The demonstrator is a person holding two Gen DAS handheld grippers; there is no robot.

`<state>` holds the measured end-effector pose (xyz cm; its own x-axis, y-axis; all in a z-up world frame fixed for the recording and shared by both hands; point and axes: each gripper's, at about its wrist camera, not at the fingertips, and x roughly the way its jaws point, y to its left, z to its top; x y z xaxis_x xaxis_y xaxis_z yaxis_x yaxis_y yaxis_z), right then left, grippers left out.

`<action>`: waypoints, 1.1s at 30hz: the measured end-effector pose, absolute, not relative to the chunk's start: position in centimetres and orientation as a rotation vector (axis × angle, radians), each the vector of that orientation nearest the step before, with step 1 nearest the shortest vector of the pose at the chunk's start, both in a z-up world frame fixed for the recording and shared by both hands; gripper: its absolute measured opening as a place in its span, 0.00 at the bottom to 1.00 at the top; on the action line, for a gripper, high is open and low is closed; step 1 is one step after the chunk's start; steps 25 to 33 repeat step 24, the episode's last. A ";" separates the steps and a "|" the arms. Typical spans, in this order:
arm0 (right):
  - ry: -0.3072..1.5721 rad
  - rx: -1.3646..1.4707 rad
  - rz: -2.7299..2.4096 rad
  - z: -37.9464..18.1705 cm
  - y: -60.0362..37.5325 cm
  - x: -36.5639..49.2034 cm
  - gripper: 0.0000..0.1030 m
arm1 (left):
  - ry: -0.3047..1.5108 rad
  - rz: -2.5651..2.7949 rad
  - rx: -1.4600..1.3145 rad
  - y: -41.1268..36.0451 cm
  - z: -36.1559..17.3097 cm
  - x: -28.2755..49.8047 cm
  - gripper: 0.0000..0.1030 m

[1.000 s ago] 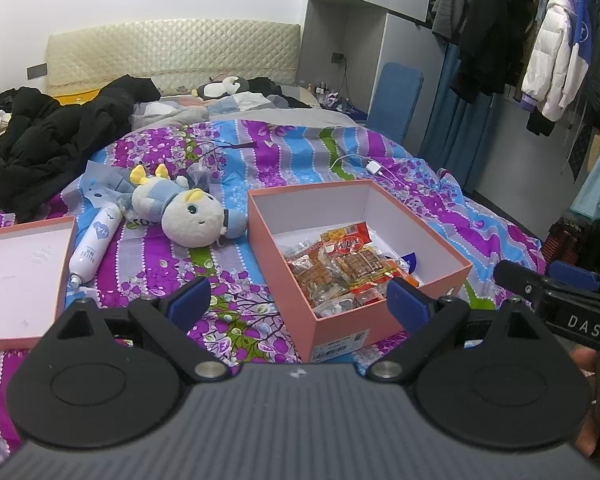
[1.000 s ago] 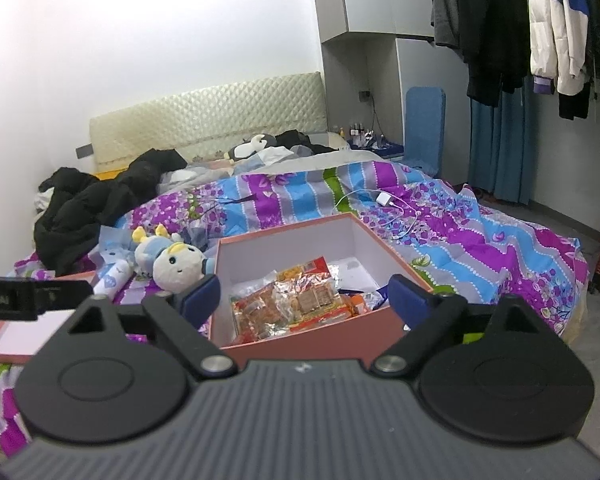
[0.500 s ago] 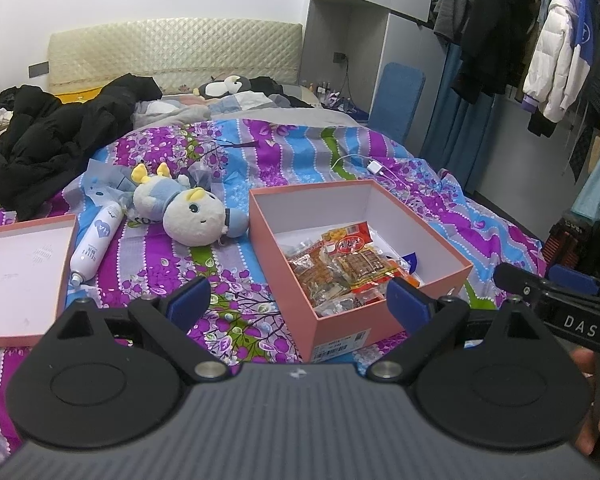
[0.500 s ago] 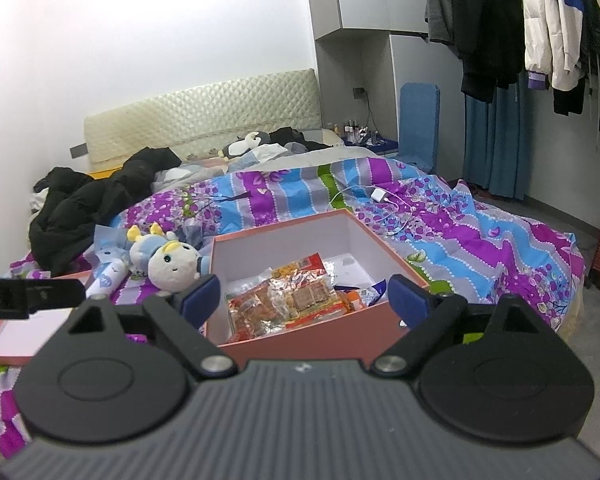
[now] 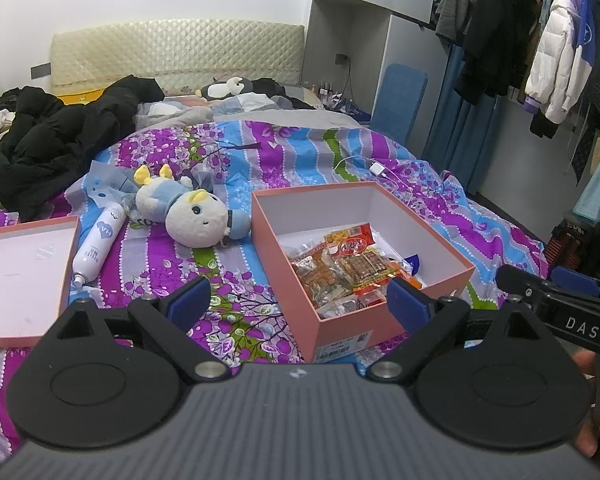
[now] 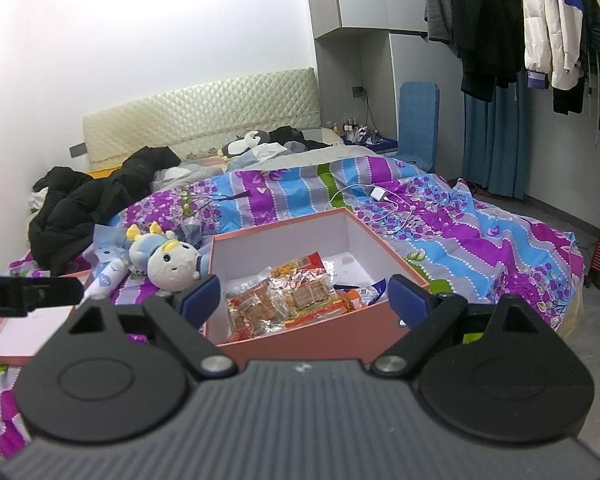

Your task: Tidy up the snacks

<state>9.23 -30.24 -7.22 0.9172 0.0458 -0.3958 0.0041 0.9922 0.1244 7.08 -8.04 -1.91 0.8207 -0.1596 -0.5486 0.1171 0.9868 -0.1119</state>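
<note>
A pink open box [image 5: 384,322] [image 6: 312,340] rests on the patterned bedspread, with a heap of snack packets [image 5: 346,266] [image 6: 296,300] inside it. Its pink lid [image 5: 20,268] [image 6: 16,336] lies upturned to the left. My left gripper [image 5: 299,302] hovers open near the box's front left corner with nothing between its blue pads. My right gripper [image 6: 305,299] hangs open in front of the box's near wall, also holding nothing. The right gripper's tip [image 5: 556,292] shows at the right edge of the left wrist view, and a hand [image 5: 596,424] holds it.
A plush doll [image 5: 188,212] and a white spray bottle [image 5: 98,244] lie left of the box. A black coat [image 5: 60,136] is piled at the bed's far left. A white charger cable [image 5: 376,170] lies behind the box. Hanging clothes [image 5: 556,60] and a blue chair [image 5: 400,104] stand to the right.
</note>
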 end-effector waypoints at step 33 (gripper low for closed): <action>0.412 0.125 0.017 -7.3 -30.4 9.2 0.89 | 0.586 -0.137 -0.085 -8.0 -1.8 7.0 0.96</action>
